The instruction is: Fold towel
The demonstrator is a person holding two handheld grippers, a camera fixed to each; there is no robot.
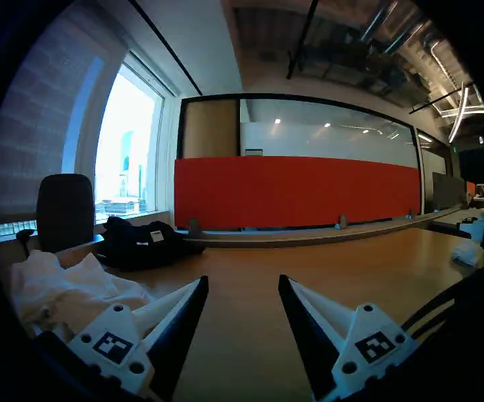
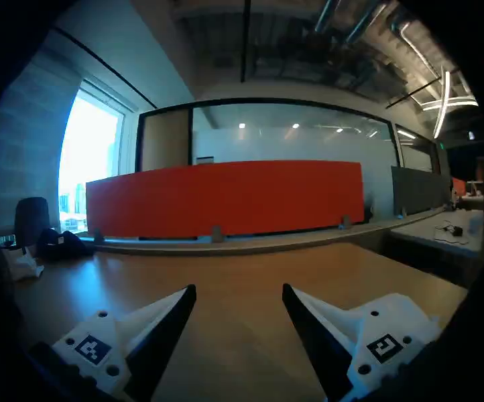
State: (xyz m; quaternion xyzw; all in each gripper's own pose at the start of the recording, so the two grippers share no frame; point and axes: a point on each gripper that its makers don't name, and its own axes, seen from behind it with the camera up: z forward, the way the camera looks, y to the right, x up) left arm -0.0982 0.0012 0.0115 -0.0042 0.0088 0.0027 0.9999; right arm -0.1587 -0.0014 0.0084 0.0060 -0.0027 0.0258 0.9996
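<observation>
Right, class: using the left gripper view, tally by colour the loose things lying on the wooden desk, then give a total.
White: 2, the crumpled towel at the left and a small bundle at the far right.
Black: 1, the bag.
Total: 3.
</observation>
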